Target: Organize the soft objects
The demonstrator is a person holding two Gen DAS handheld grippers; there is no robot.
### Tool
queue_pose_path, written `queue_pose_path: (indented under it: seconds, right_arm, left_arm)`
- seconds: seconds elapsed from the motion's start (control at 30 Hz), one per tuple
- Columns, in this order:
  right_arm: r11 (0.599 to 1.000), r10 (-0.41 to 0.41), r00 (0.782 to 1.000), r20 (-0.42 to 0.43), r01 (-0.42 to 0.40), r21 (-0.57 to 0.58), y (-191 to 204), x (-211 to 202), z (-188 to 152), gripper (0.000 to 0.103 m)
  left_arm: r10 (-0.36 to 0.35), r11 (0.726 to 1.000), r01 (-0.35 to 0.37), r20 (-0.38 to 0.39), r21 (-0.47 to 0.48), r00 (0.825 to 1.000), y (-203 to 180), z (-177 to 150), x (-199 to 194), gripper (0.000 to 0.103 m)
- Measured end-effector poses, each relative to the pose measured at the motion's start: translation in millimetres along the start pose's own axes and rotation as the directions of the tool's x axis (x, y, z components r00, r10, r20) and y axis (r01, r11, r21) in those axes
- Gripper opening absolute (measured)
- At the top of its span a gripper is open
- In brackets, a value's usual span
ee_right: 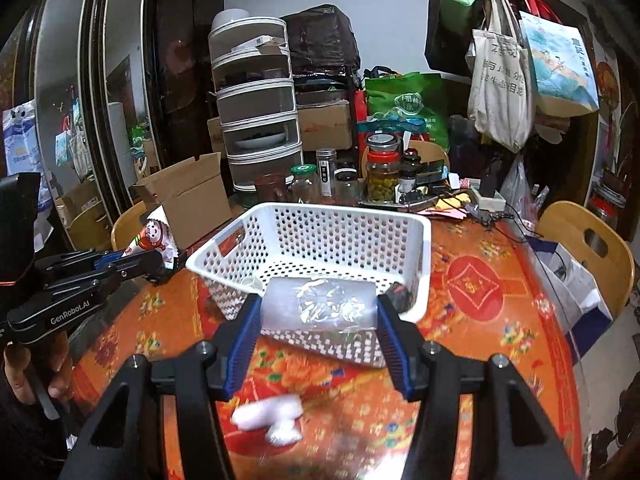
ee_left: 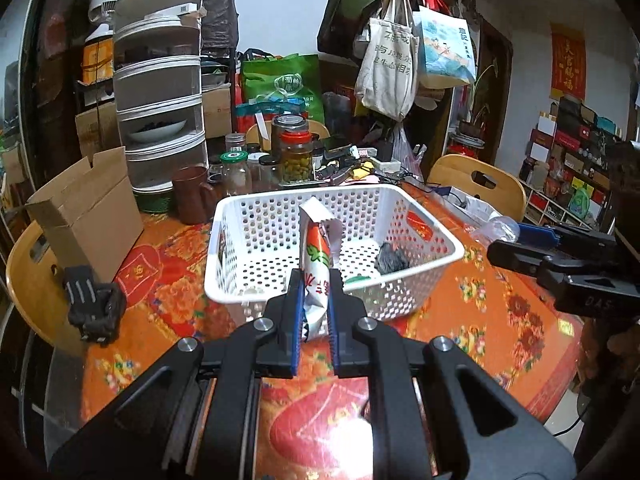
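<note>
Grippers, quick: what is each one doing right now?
Left gripper: closed on a red-and-white snack packet.
Right gripper: fingers gripping a clear plastic packet at the white basket.

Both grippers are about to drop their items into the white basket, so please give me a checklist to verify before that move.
1. Left gripper holds the snack packet firmly between its fingers: ok.
2. Right gripper holds the clear plastic pack: ok.
3. White basket has free floor space; only a dark soft object lies inside: ok.
4. Packet is fully past the near rim: cannot tell.
5. Grippers are apart from each other: ok.
6. White soft item left on the table: not ok.
</note>
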State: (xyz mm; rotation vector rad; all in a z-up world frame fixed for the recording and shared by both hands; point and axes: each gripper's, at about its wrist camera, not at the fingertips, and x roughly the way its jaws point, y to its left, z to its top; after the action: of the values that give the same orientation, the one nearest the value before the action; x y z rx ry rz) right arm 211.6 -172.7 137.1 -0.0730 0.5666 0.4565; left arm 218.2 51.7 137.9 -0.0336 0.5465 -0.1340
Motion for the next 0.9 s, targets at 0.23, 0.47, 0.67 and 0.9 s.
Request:
queue_pose_path:
  seconds: [0.23,0.47,0.67,0.9]
  right_arm:
    - [0.999,-0.028,0.997,-0.067,0.027,-0.022,0,38,38,0.056]
    - [0.999,-0.047,0.981,-0.188,0.043,-0.022,-8,96,53,0.056]
    - [0.999,-0.054,0.966,-0.254,0.054,-0.008,-19,133,55,0.056]
    - [0.996,-0.079,0.952,-0.297,0.089,0.021,-33,165,53,0.056]
  left_arm:
    - [0.011,1.000,-0.010,-0.064,0.002,0.998,-1,37,46,0.009]
    - [-0.004,0.998,-0.006,-0.182,-0.056,0.983,6,48,110,0.009]
    - [0.025,0.998,-0.041,-0.251,-0.058,0.968,15,48,153,0.009]
    - [0.049,0.996,-0.071,-0.332,-0.056,0.942,23,41,196,0.009]
